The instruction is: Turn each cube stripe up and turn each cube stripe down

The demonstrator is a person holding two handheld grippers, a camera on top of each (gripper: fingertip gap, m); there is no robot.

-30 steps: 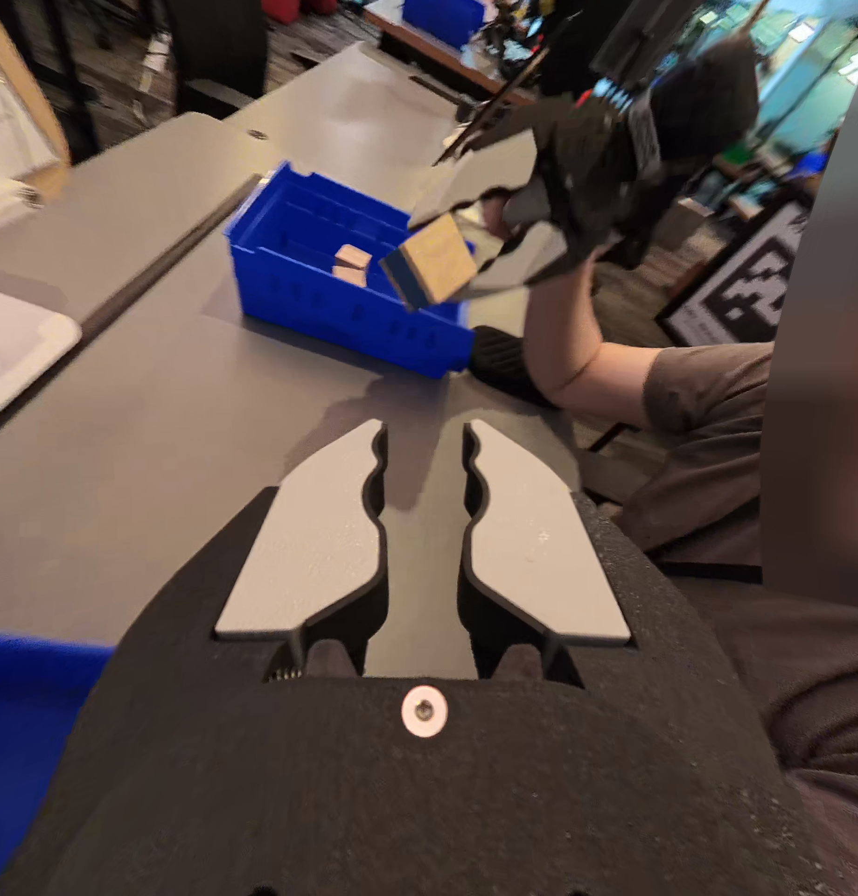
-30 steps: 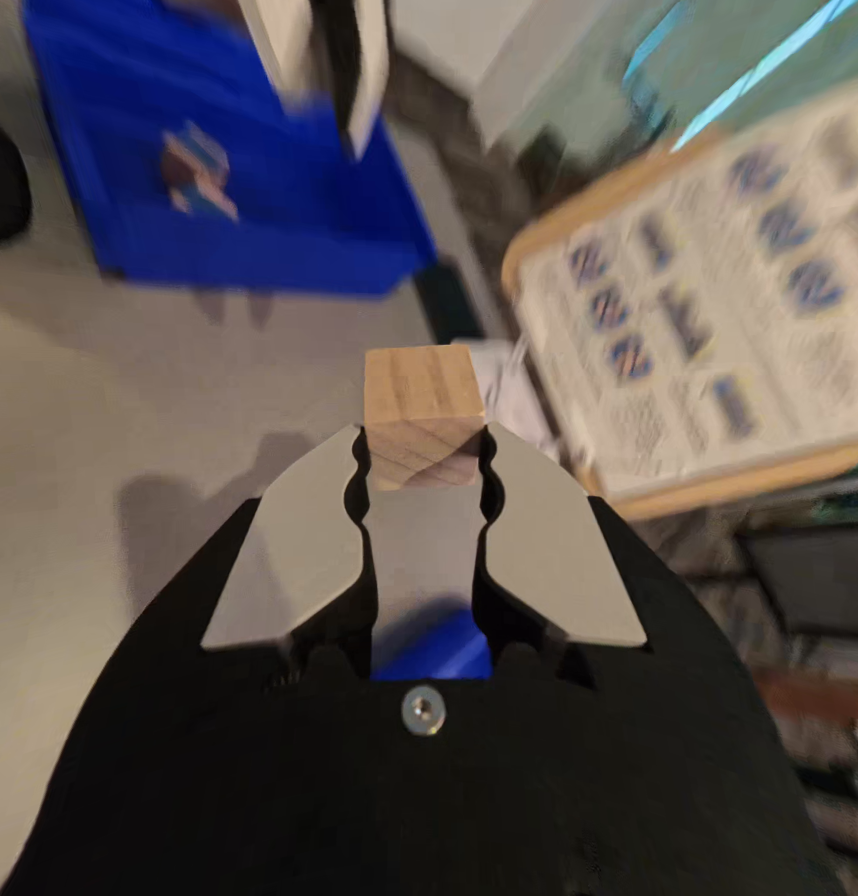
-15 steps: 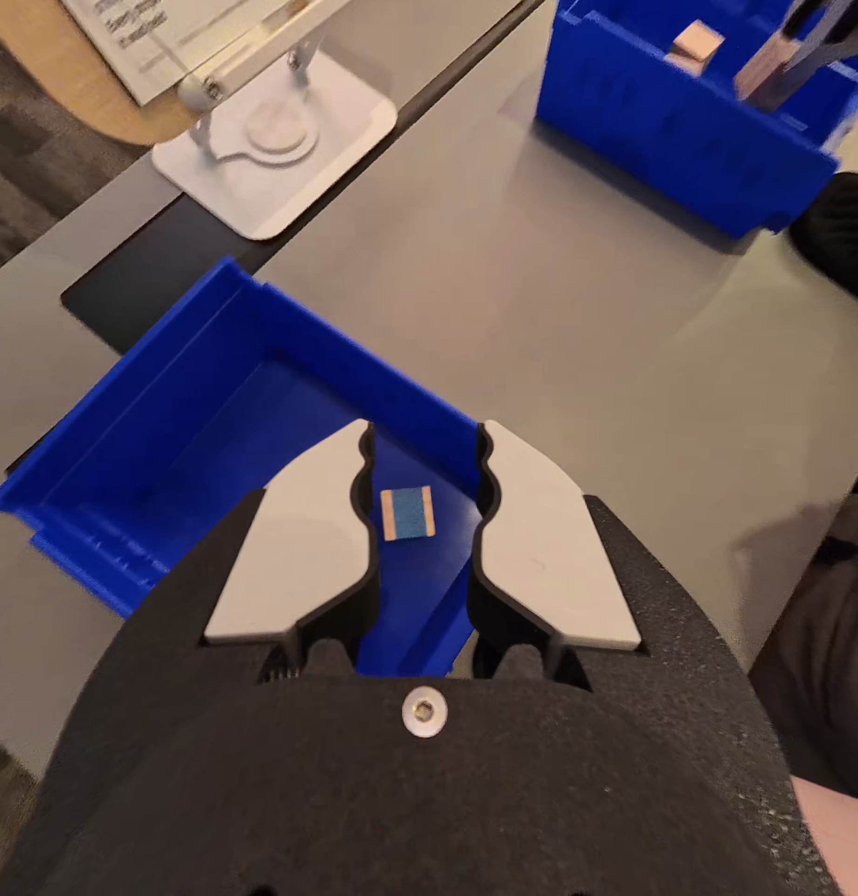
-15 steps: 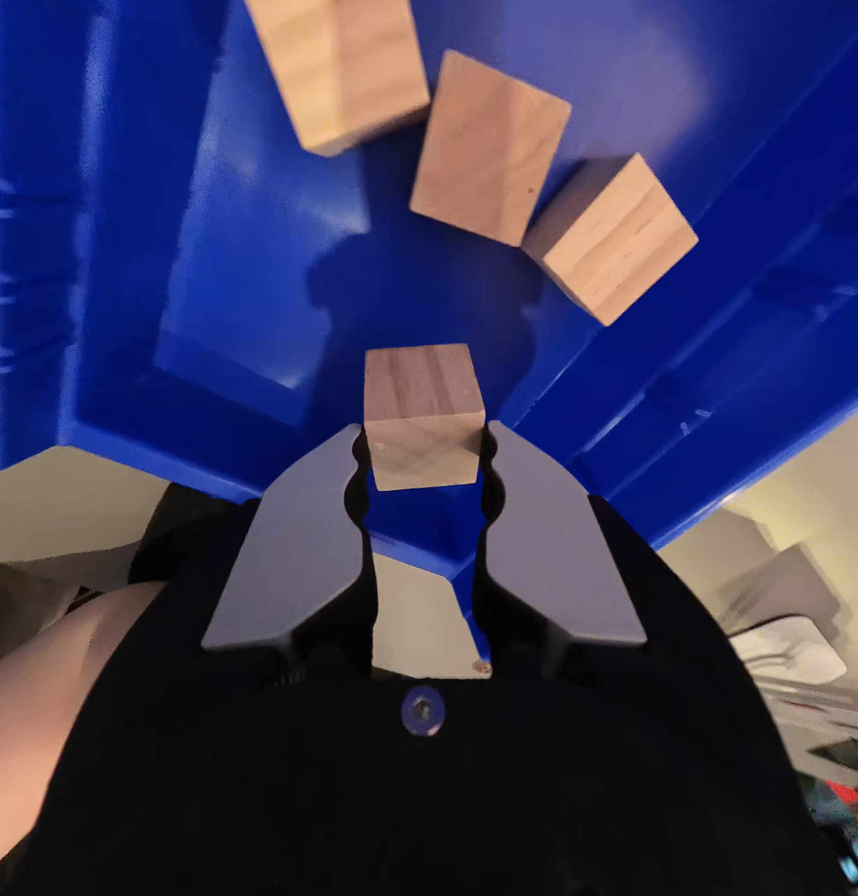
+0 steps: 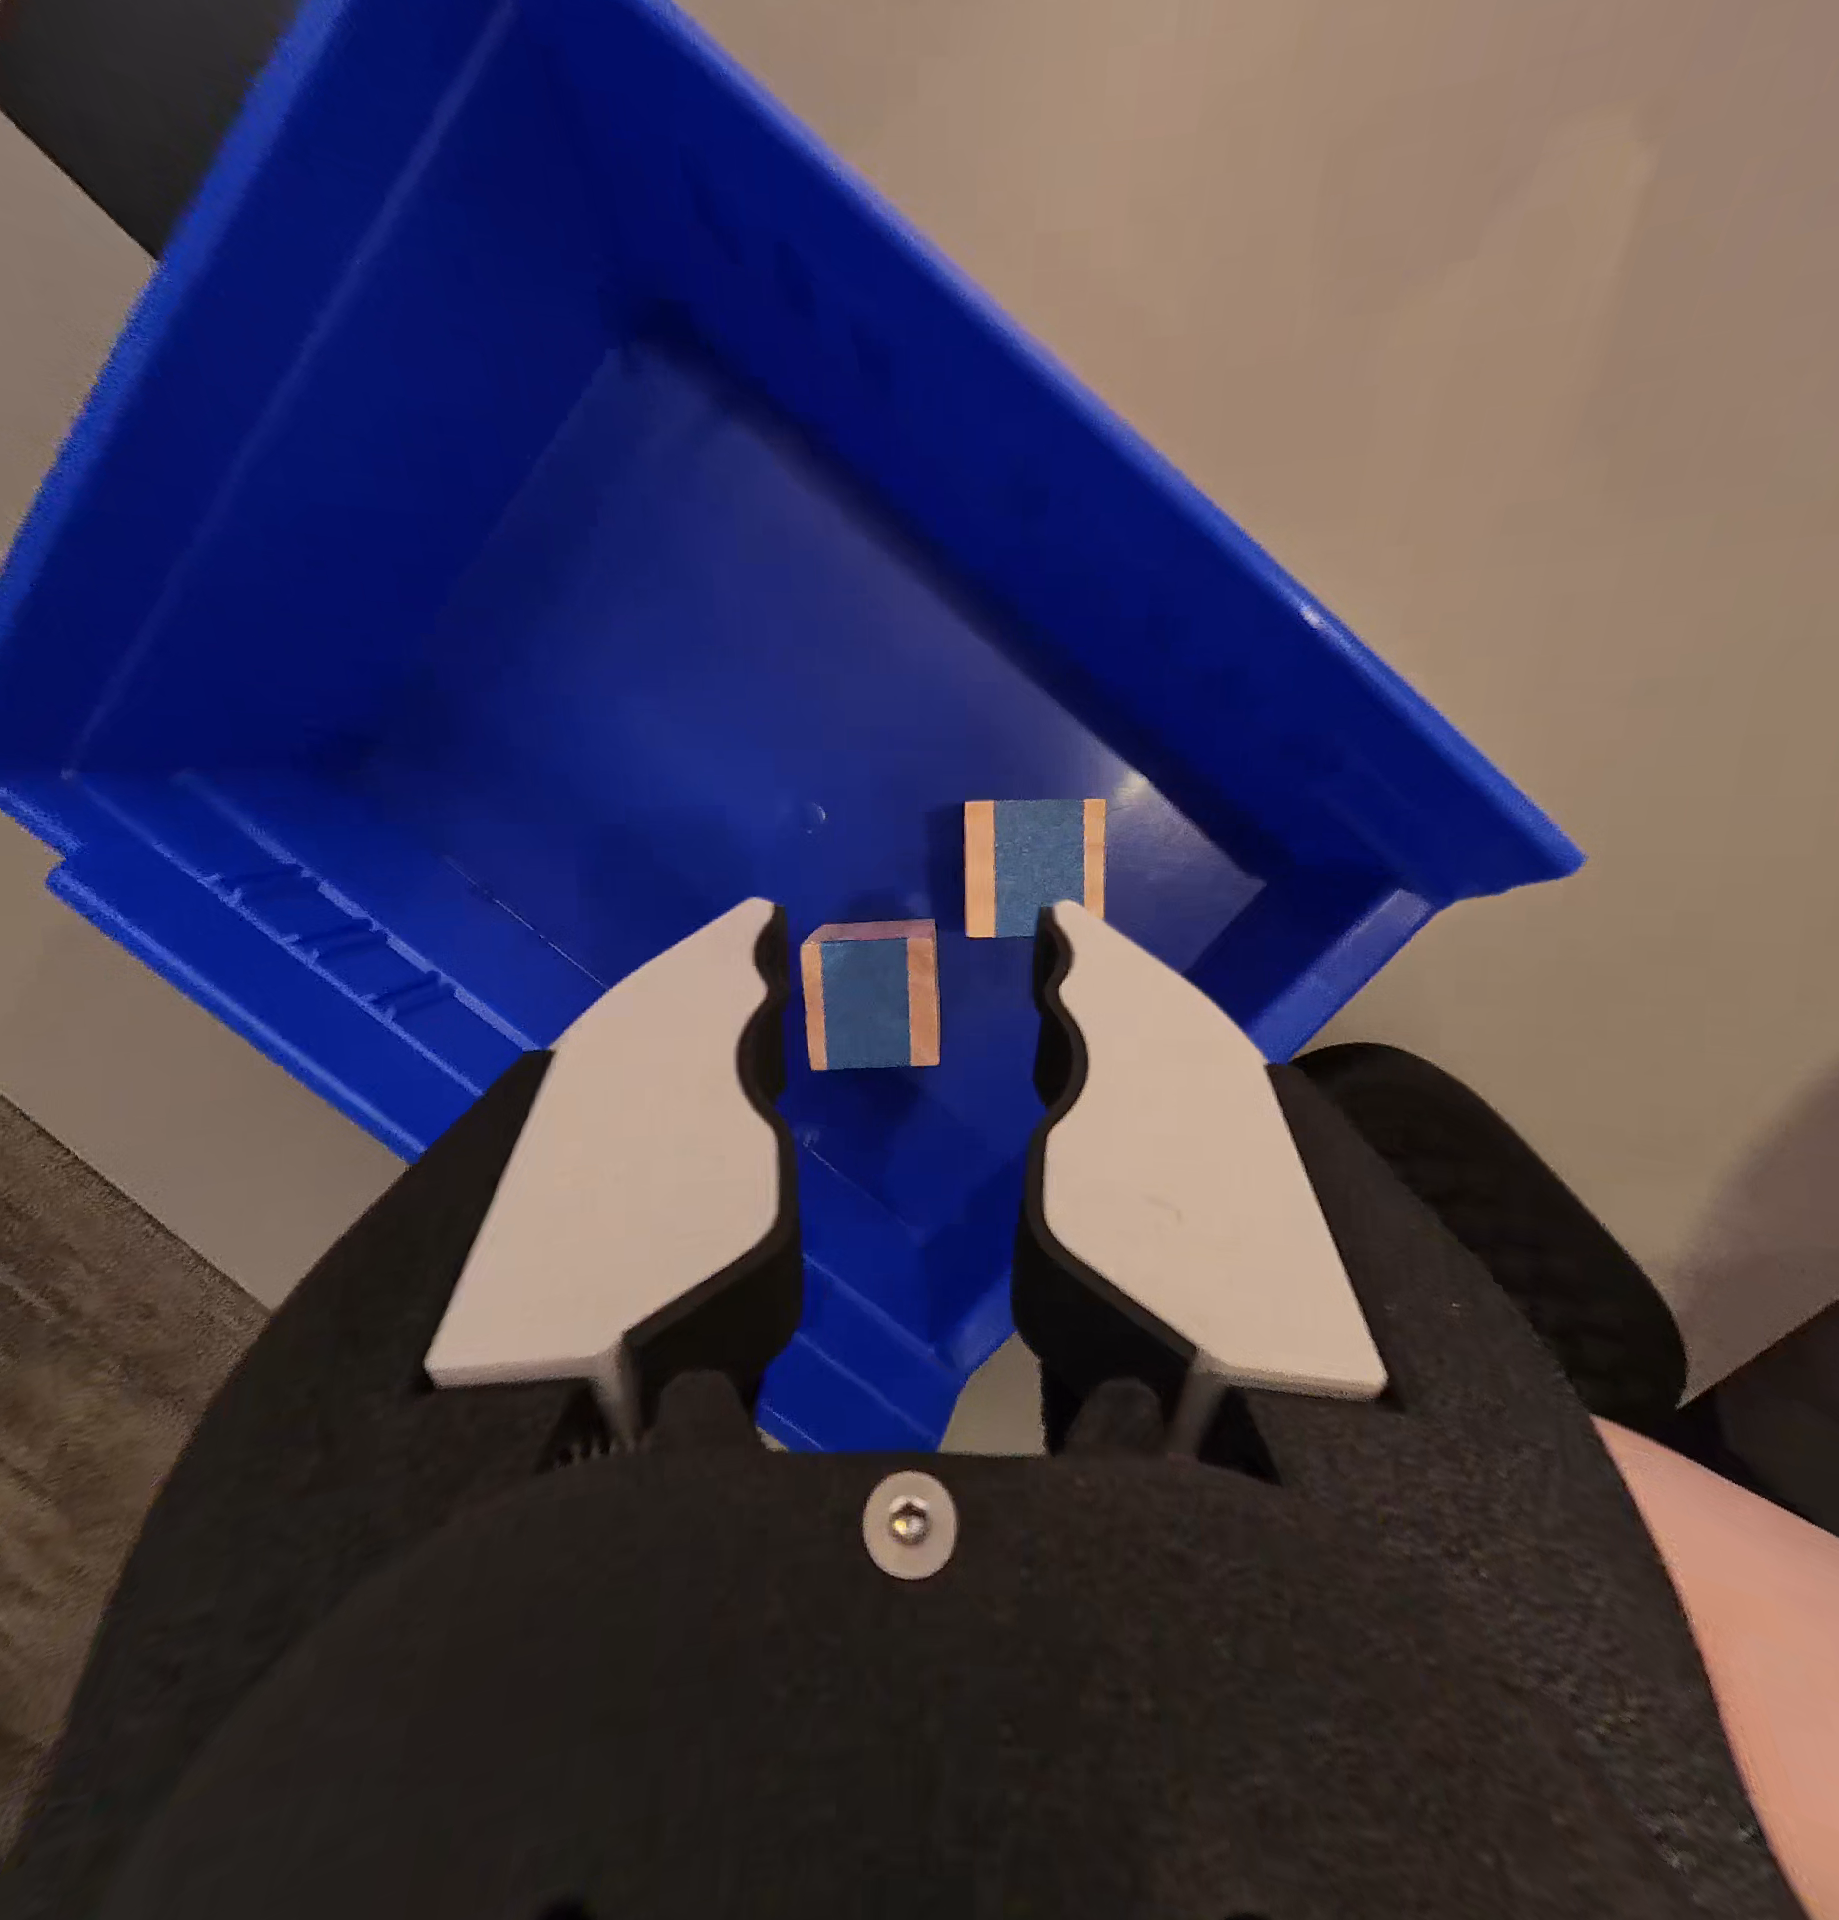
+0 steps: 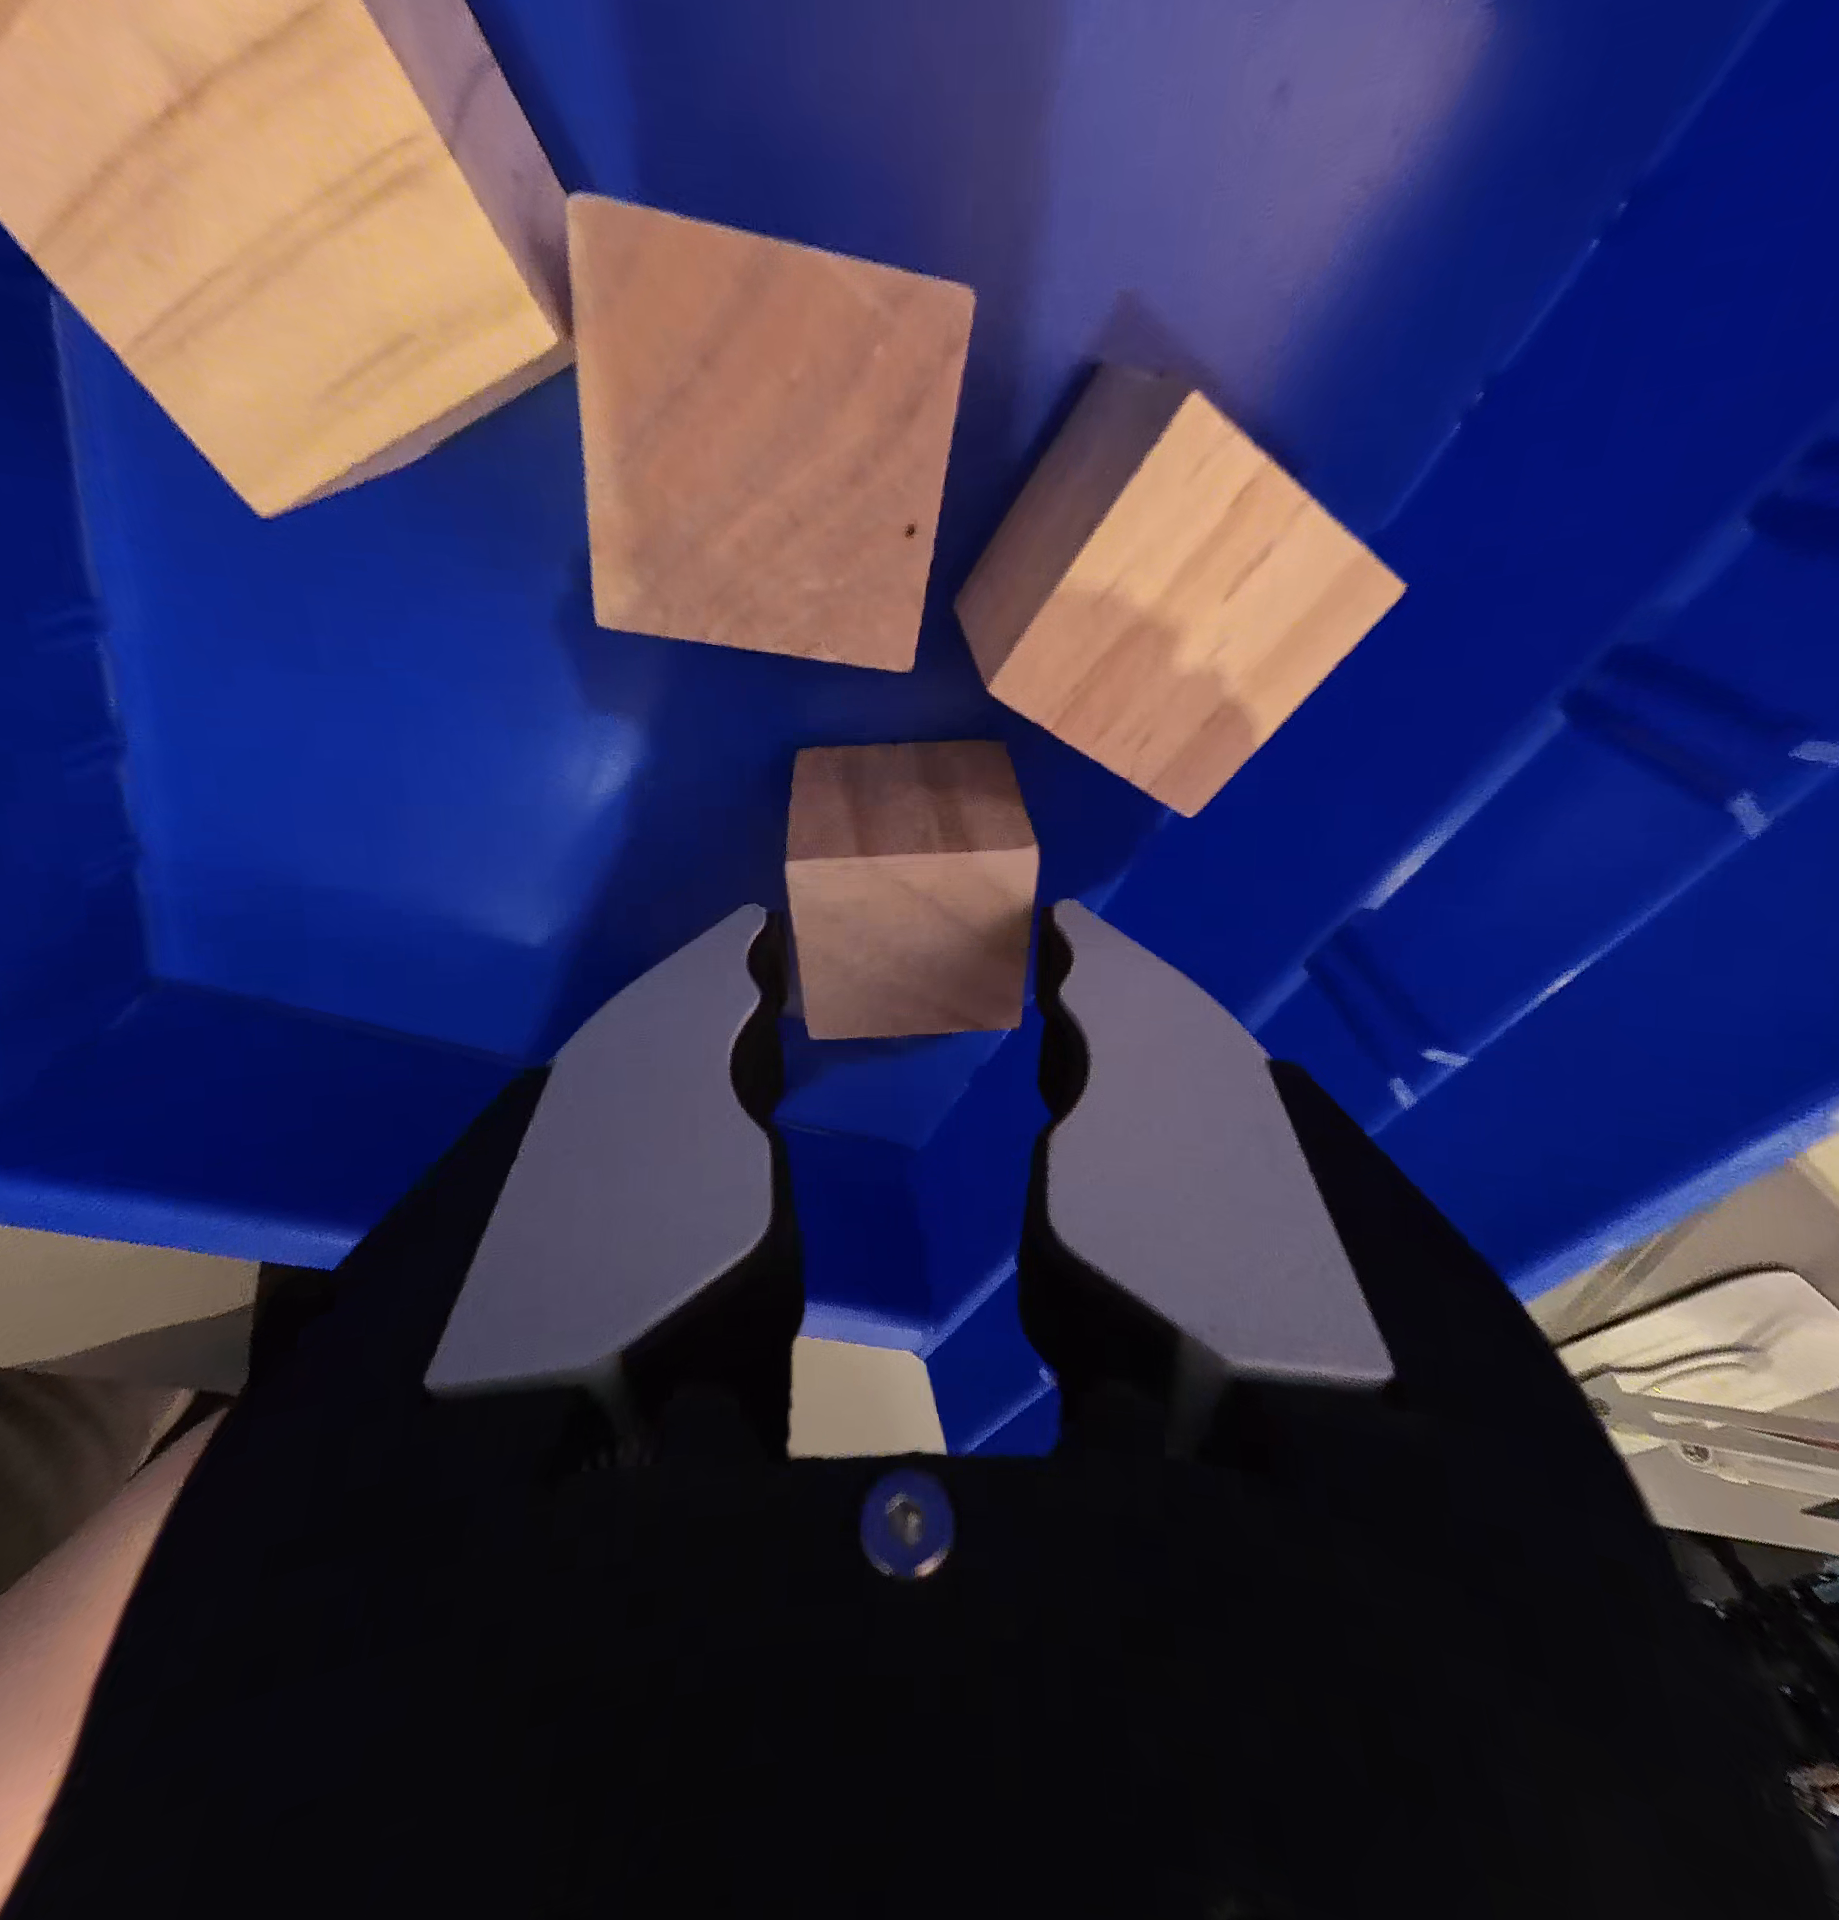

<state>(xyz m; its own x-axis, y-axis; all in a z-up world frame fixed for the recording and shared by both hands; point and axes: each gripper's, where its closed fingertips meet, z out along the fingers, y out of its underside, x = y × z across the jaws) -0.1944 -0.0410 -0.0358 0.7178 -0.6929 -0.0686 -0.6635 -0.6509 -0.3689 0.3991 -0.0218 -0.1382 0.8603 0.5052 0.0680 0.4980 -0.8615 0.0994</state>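
Observation:
In the left wrist view my left gripper (image 5: 904, 935) is open low over a blue bin (image 5: 395, 436). Two wooden cubes lie in the bin with their blue stripes up. One cube (image 5: 871, 995) sits between my fingers, close to the left pad, with a clear gap to the right pad. The other cube (image 5: 1034, 862) lies just beyond the right fingertip (image 5: 1076, 935). In the right wrist view my right gripper (image 6: 904, 935) is inside another blue bin (image 6: 1517, 727). A plain-faced cube (image 6: 910, 914) stands between its pads, with a thin dark gap on each side.
Three more wooden cubes lie farther in the right bin, plain faces showing: one at the far left (image 6: 240, 229), one in the middle (image 6: 759, 436), one at the right (image 6: 1175, 592). Grey tabletop (image 5: 1414, 312) surrounds the left bin. A forearm (image 5: 1746, 1621) is at the lower right.
My left gripper swung down over its bin, came closer to the cubes and opened wider. My right gripper carried its cube into the other bin and its pads eased off it.

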